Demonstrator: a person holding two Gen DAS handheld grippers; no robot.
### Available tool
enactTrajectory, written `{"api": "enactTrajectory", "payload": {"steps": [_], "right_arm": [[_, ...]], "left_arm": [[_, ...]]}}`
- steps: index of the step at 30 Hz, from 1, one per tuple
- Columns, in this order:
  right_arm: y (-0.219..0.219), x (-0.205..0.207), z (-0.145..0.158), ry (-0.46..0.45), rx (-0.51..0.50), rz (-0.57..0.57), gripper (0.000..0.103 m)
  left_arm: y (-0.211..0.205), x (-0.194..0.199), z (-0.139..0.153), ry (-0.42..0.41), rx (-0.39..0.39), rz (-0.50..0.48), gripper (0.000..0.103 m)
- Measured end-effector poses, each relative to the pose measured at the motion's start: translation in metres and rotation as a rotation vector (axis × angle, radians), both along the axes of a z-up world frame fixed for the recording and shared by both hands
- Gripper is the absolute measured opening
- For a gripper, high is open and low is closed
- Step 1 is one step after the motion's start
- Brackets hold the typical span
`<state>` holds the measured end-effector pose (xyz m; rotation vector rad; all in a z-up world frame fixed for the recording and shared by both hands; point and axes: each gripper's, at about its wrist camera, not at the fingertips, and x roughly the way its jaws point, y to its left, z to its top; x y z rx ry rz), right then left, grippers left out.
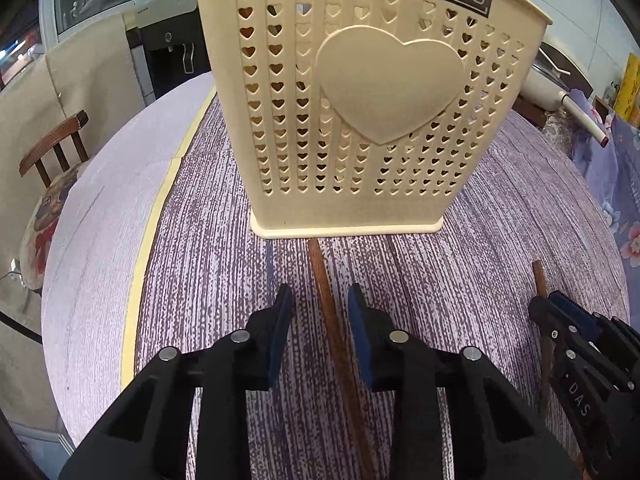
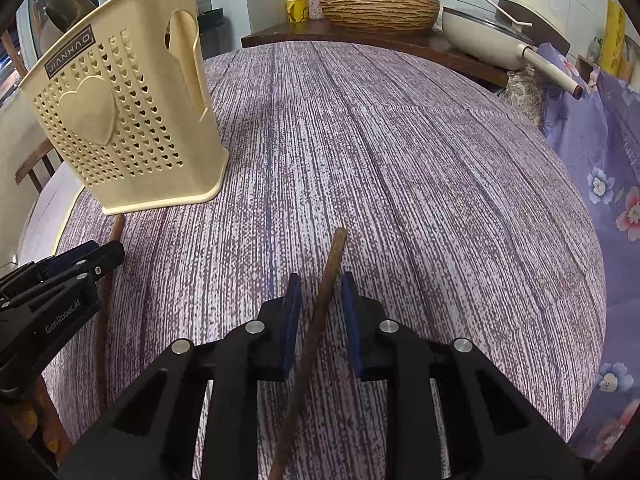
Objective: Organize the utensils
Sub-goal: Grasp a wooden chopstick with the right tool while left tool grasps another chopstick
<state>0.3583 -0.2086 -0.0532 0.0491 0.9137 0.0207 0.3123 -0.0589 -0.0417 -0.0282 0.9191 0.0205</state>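
Observation:
A cream utensil holder with heart-shaped holes stands on the purple table; it also shows in the right wrist view at the left. Two brown wooden chopsticks lie on the table. My left gripper is open, its jaws on either side of one chopstick whose far end lies close to the holder's base. My right gripper is open around the other chopstick. The right gripper shows at the right of the left wrist view, the left gripper at the left of the right wrist view.
A yellow tape line runs along the table's left side, with a wooden chair beyond. A wicker basin, a white pan and a yellow cup stand on a shelf at the back. Floral cloth lies at the right.

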Motion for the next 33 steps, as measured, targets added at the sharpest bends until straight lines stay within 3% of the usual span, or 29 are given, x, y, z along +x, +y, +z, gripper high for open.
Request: {"api": "enactTrajectory", "payload": {"steps": [6,25,33], "right_arm": [[0.003,0.0,0.0,-0.015,-0.012,0.006,0.011],[0.005,-0.007,0.0,-0.024,0.012,0.033,0.009],[0.001,-0.014,0.004,-0.042,0.068,0.049,0.008]], "left_arm": [[0.006,0.001,0.0,-0.007,-0.003,0.022,0.011],[0.011,0.001,0.0,-0.001,-0.049,0.011,0.009],[0.017,-0.006,0.001,-0.009,-0.083,0.002,0.009]]}}
